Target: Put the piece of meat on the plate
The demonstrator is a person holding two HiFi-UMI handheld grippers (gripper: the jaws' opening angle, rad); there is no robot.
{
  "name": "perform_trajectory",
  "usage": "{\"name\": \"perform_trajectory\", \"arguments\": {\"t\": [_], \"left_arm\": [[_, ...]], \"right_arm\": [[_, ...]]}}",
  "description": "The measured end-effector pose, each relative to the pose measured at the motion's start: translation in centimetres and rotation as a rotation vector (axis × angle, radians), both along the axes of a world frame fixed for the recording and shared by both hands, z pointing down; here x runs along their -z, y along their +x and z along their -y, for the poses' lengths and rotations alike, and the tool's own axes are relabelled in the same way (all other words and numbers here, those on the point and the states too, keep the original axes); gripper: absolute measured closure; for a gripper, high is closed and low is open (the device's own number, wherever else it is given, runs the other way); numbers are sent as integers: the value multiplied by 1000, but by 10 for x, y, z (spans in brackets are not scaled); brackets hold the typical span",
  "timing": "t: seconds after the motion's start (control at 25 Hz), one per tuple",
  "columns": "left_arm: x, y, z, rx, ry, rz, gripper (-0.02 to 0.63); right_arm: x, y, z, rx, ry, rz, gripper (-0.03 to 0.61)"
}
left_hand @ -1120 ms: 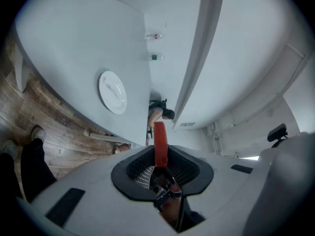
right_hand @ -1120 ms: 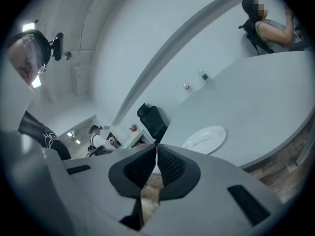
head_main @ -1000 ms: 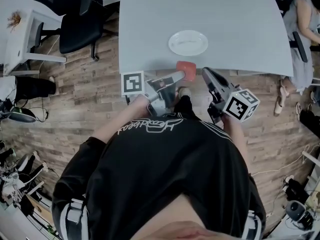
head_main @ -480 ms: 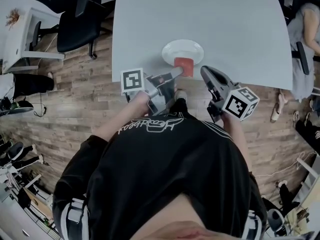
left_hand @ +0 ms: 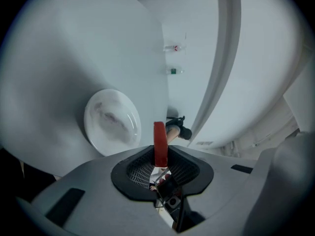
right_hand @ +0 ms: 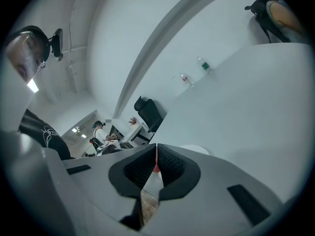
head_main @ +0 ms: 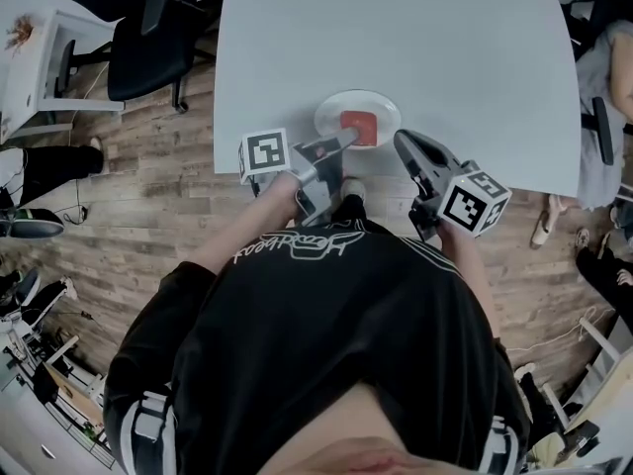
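A red slab of meat (head_main: 358, 127) is pinched edge-on in my left gripper (head_main: 343, 142), which is shut on it. In the head view the meat hangs over the white plate (head_main: 381, 104) near the table's front edge; whether it touches the plate I cannot tell. In the left gripper view the meat (left_hand: 160, 142) stands upright between the dark pads (left_hand: 139, 168), with the plate (left_hand: 112, 122) just to its left. My right gripper (head_main: 400, 142) hovers beside the plate's right rim, jaws shut with nothing in them. In the right gripper view its tips (right_hand: 156, 157) meet, with the plate's edge (right_hand: 198, 150) just beyond.
The plate stands on a large white table (head_main: 445, 47). A black office chair (head_main: 148, 38) and a small white desk (head_main: 30, 67) stand to the left on the wooden floor. A seated person (head_main: 605, 67) is at the table's right side.
Both grippers have moved forward over the table's front edge. The meat, held before the plate a second ago, now hangs over it.
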State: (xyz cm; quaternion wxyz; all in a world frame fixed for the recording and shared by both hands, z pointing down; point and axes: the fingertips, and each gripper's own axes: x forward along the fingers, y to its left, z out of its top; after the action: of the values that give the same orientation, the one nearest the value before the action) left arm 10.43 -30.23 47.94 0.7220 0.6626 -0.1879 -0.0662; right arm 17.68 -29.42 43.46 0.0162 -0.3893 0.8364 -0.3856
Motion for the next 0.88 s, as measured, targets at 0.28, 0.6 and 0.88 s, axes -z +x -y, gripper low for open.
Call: {"name": "perform_trajectory", "arguments": {"t": [0.28,0.6,0.88], "left_arm": [[-21,4,17,9,-43,82,529],[-39,5,23,10,-86,156,529],[-49,5,23,22,-135,196,529]], "right_arm": [[-18,6,15,20,-39,-11,565],[-28,6,29,58,-60,4,565],[-36,4,28,93,-81,13,565]]}}
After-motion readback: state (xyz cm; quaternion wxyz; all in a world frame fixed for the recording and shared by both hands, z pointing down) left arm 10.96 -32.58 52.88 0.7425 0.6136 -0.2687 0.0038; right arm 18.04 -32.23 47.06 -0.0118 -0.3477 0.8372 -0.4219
